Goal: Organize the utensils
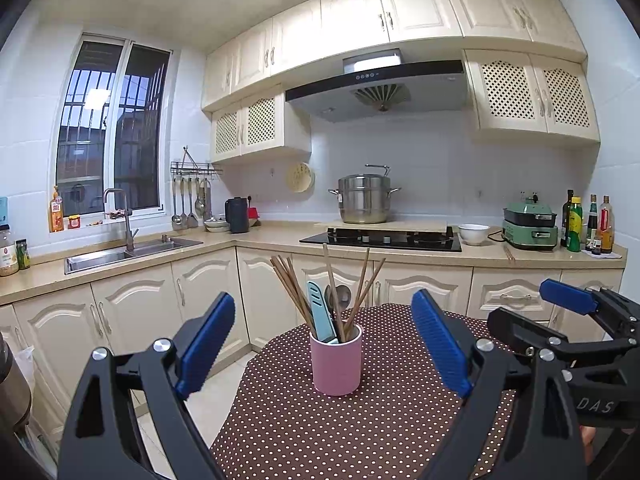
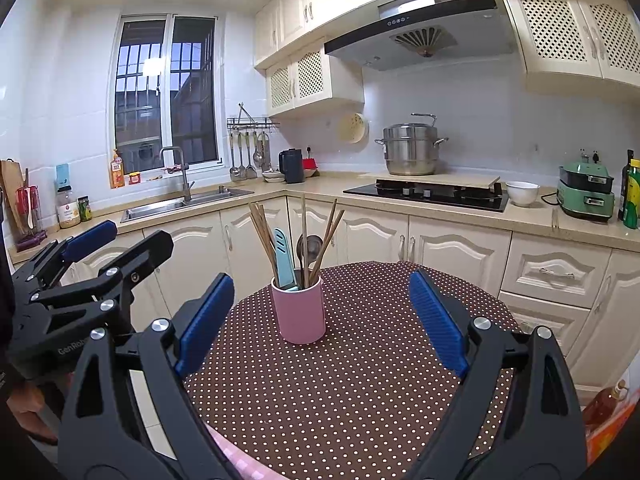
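From the left wrist, the left claw [image 1: 322, 344] is hanging spread wide and empty around one pink utensil cup [image 1: 336, 360], which is standing upright on the polka-dot bench [image 1: 360, 420]. Roughly eight wooden chopsticks [image 1: 290, 284], one pale blue knife [image 1: 320, 308] and one spoon [image 1: 334, 294] are pointing upward, fanning out.

From the right wrist, the right claw [image 2: 322, 320] is likewise gaping, empty, with the cup [image 2: 299, 312] standing between its fingers and nothing blocking it.
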Tool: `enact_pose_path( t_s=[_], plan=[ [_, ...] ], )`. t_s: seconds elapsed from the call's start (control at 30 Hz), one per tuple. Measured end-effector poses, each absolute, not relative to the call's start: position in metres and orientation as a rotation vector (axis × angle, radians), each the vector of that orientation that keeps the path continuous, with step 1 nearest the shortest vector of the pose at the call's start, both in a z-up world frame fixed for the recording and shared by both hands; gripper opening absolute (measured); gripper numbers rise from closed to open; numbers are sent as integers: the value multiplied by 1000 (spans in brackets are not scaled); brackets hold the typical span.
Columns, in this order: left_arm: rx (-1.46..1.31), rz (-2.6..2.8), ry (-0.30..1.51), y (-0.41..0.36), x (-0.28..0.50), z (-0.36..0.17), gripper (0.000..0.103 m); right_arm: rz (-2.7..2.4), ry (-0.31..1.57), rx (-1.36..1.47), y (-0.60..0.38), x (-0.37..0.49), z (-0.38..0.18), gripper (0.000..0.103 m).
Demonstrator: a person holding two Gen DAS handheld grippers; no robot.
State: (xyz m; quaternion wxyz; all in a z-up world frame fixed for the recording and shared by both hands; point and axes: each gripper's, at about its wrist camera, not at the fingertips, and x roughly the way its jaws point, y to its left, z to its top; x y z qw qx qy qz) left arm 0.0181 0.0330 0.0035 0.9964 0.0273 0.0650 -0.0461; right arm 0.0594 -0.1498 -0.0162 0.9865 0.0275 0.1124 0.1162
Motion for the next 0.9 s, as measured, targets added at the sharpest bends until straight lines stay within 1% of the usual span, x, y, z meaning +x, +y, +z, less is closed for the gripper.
enact_pose_path(
  t_s=[0.9],
  plan=[
    [53, -86, 136, 35, 19, 2, 88, 236, 233, 63, -148, 60, -20, 88]
  ],
)
